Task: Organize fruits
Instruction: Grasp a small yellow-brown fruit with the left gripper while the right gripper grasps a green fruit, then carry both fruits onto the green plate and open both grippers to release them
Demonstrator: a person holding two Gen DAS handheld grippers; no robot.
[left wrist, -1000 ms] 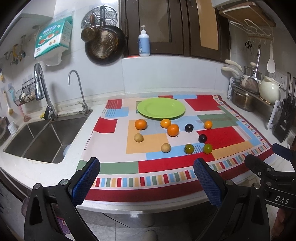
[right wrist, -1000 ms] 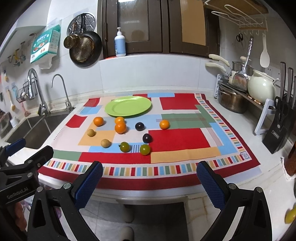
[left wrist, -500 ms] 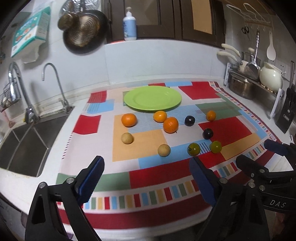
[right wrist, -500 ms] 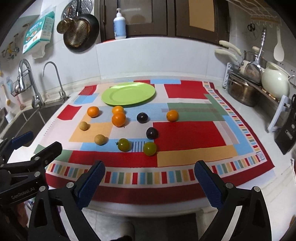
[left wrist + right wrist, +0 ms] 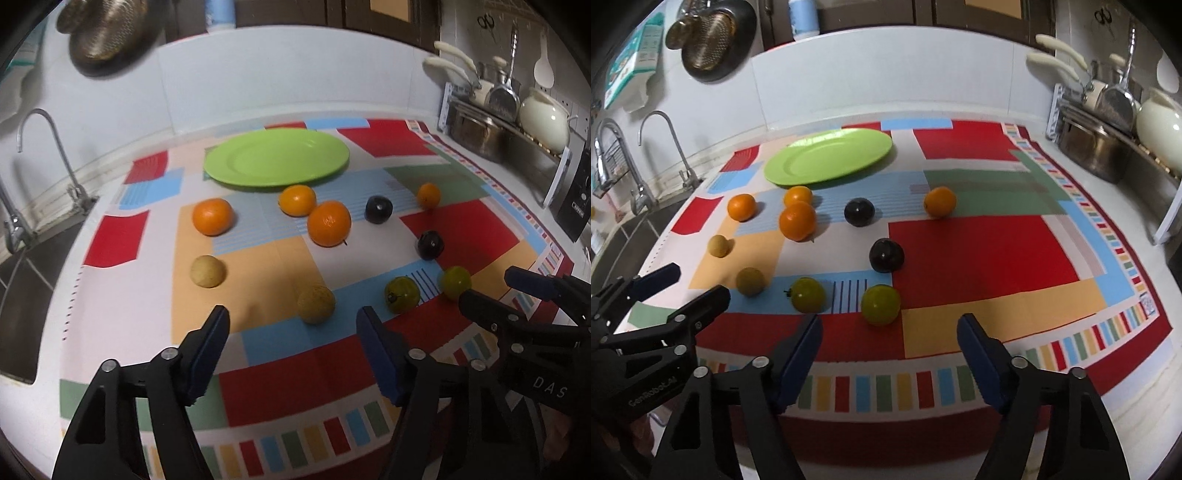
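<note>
A green plate (image 5: 276, 157) (image 5: 827, 156) lies empty at the back of a patchwork cloth (image 5: 280, 373). In front of it are scattered several oranges (image 5: 328, 223), two dark plums (image 5: 886, 254), two green fruits (image 5: 880, 304) and two tan fruits (image 5: 316, 303). My left gripper (image 5: 293, 317) hovers just short of the nearer tan fruit, its jaws closing with nothing between them. In the right wrist view my right gripper (image 5: 889, 326) is close before a green fruit, jaws also closing and empty. Each gripper shows at the edge of the other's view.
A sink (image 5: 22, 295) with taps (image 5: 670, 147) lies left of the cloth. On the right stand a metal pot (image 5: 1093, 151), a cream teapot (image 5: 543, 118), hanging utensils and a knife block (image 5: 576, 199). A pan (image 5: 709, 37) hangs on the back wall.
Both grippers moved forward and down over the cloth toward the fruits, which now look larger. Both pairs of jaws have narrowed. No fruit has moved.
</note>
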